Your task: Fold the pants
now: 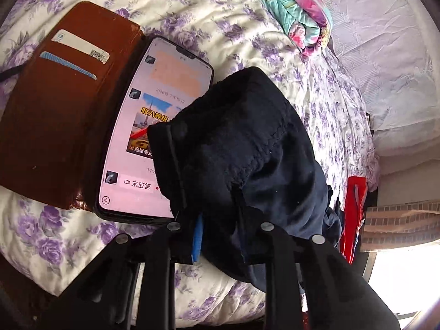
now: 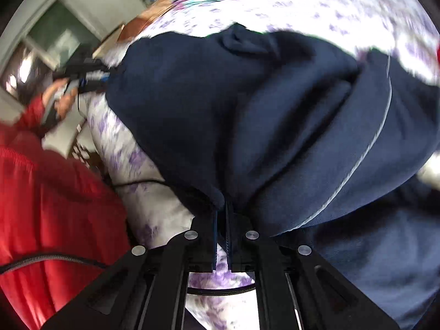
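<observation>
On the bed [image 1: 233,27], floral cover: one pair of dark navy pants [image 1: 247,148], bunched and raised between your two tools. Left tool [image 1: 220,236]: clenched on a thick wad of the fabric, which draped over the lit phone [image 1: 154,126] in its brown wallet case [image 1: 57,104]. Right tool [image 2: 222,220]: pinched tight on a gathered edge of the pants [image 2: 247,115]. Advice, as judged: you needed to draw both grips apart until the cloth hung taut, clear the phone, then lay the legs flat before creasing.
</observation>
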`<action>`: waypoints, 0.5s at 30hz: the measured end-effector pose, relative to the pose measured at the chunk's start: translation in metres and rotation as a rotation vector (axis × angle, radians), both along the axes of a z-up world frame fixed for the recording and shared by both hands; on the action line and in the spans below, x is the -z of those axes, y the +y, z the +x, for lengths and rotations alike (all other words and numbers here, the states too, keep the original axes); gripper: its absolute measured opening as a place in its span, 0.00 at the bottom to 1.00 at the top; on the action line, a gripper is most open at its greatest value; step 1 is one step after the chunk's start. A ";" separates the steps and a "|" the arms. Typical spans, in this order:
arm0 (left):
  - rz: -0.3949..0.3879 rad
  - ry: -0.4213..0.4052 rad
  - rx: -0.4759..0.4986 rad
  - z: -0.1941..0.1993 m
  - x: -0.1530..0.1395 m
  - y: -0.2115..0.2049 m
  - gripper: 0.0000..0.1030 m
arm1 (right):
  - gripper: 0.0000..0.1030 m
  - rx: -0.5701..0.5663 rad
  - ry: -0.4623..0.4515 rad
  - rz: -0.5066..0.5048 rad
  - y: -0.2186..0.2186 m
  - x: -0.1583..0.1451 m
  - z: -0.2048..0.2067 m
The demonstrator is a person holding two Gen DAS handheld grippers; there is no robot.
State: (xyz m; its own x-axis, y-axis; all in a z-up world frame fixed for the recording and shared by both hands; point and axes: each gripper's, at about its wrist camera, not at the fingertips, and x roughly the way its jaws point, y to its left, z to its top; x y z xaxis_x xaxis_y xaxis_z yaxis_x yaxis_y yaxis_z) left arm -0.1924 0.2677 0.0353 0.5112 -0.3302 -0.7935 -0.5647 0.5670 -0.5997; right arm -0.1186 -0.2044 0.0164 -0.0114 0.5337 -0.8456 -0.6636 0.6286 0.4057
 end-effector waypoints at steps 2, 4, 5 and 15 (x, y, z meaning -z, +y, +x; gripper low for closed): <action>0.017 -0.008 0.007 -0.003 -0.010 0.001 0.25 | 0.05 0.008 0.018 0.006 -0.001 0.001 0.002; 0.098 0.005 -0.035 -0.015 -0.024 0.004 0.33 | 0.05 -0.008 -0.003 -0.004 0.000 -0.001 -0.001; 0.164 -0.001 -0.066 -0.023 -0.038 0.007 0.34 | 0.05 -0.007 -0.004 -0.004 0.000 -0.001 -0.001; 0.226 -0.159 0.381 0.050 -0.062 -0.126 0.63 | 0.09 0.037 0.052 0.030 -0.006 0.000 0.002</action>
State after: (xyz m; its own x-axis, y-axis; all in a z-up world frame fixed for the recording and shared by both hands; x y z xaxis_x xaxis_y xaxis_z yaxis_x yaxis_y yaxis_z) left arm -0.1420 0.1413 0.0973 0.5079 -0.3462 -0.7888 -0.2018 0.8424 -0.4996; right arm -0.1162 -0.2104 0.0166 -0.0349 0.5597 -0.8280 -0.6176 0.6393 0.4581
